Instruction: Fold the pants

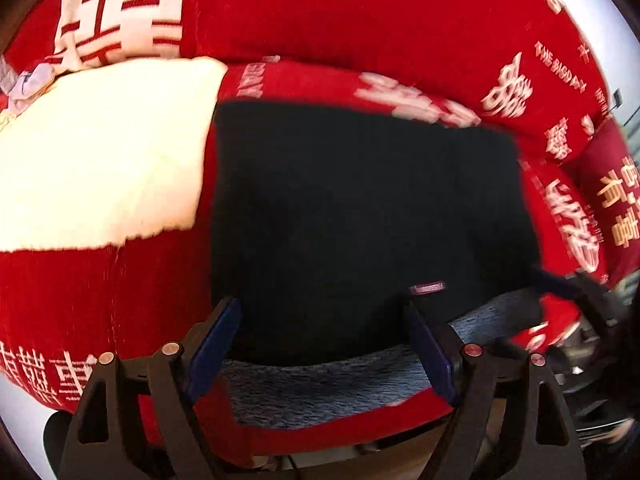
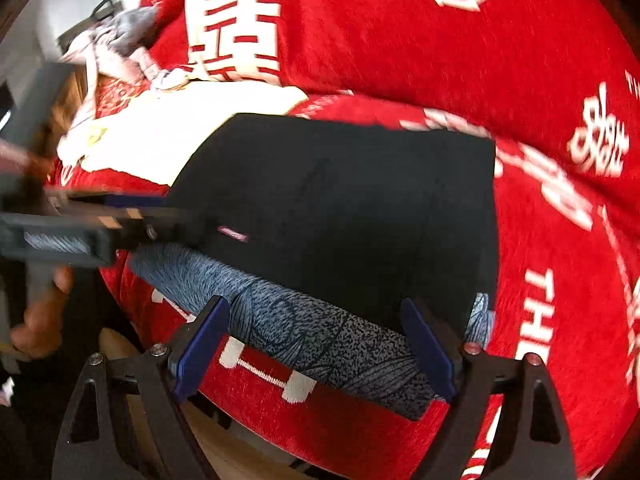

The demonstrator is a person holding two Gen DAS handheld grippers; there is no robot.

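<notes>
Black pants point(image 1: 360, 200) point(image 2: 360, 200) lie folded into a flat rectangle on a red bedspread point(image 1: 360, 20) point(image 2: 400, 60) with white characters. A small pink label point(image 1: 428, 287) point(image 2: 232, 234) shows near their front edge. A grey-blue patterned layer point(image 1: 320, 388) point(image 2: 320, 332) sticks out under that edge. My left gripper point(image 1: 322, 304) hovers open over the near edge, pads apart from the cloth. My right gripper point(image 2: 314, 304) is open the same way further right. The left gripper point(image 2: 120, 216) also appears blurred in the right wrist view, held by a hand point(image 2: 40, 320).
A cream cloth point(image 1: 100, 160) point(image 2: 180, 120) lies left of the pants. Crumpled grey and pink clothes point(image 2: 120, 40) point(image 1: 28, 84) are piled beyond it. The bed's front edge runs just below the grippers, with floor point(image 2: 224, 456) under it.
</notes>
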